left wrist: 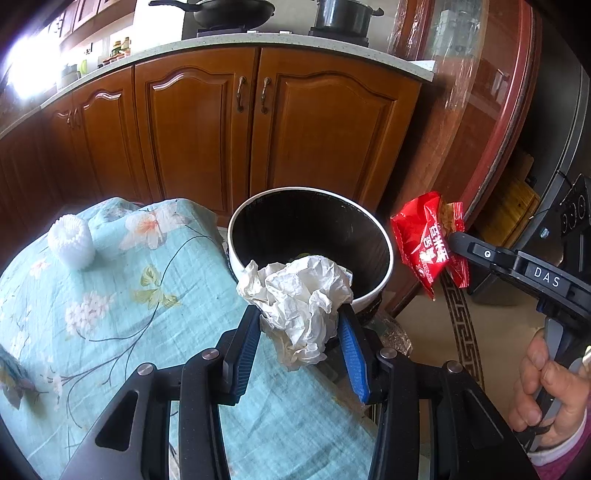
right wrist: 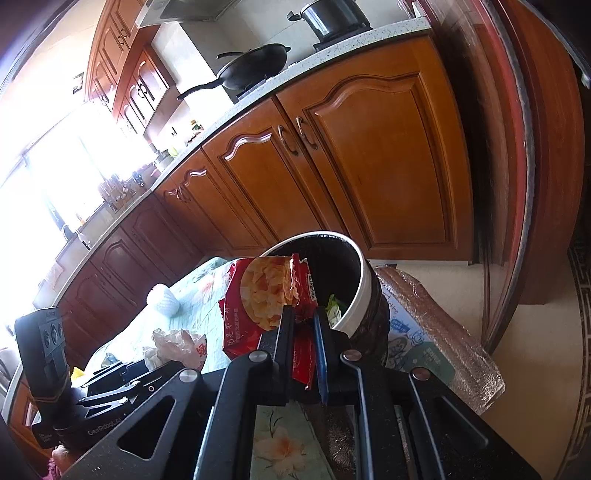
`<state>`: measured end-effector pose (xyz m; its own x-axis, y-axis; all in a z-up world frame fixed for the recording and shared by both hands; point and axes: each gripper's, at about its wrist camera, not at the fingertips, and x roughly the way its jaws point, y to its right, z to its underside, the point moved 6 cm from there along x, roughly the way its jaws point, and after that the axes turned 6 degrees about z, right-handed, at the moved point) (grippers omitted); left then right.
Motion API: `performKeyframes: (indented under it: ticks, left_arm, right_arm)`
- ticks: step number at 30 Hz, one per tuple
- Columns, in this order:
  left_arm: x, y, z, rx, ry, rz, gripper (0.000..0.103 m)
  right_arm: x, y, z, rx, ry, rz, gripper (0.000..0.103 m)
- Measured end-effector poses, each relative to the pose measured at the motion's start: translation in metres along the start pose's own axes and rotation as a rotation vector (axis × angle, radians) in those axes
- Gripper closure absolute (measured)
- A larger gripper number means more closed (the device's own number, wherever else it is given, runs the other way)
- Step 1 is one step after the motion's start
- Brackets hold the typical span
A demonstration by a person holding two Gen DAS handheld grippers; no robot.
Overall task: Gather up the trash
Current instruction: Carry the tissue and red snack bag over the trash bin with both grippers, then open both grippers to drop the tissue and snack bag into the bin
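A round trash bin (left wrist: 373, 291) with a white rim and dark inside stands just past the table's far corner; it is also in the right wrist view as the bin (right wrist: 360, 291). My left gripper (left wrist: 301, 317) is shut on a crumpled white paper (left wrist: 303, 291), held at the bin's near rim. To the right of the bin my right gripper (left wrist: 452, 240) is shut on a red snack wrapper (left wrist: 421, 240). In the right wrist view the right gripper (right wrist: 304, 314) pinches that wrapper (right wrist: 266, 295) in front of the bin. Some green scrap (right wrist: 334, 308) lies inside the bin.
A white foam fruit net (left wrist: 70, 240) lies on the floral teal tablecloth (left wrist: 129, 314). Wooden cabinets (left wrist: 203, 129) stand behind, with a wok (left wrist: 229, 13) and pot (left wrist: 343, 16) on the counter. A foil-wrapped package (right wrist: 436, 325) lies on the floor beside the bin.
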<state>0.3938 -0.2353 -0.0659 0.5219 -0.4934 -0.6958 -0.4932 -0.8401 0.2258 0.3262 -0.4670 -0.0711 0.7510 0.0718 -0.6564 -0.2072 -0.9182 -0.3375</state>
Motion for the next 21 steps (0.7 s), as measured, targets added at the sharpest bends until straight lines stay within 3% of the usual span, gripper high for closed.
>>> performKeyframes:
  ticks: [21]
  left_arm:
    - [0.050,-0.008,-0.028,-0.007,-0.034,-0.053,0.061]
  right_arm:
    - [0.048,0.007,-0.012,-0.007,-0.050,0.045,0.090]
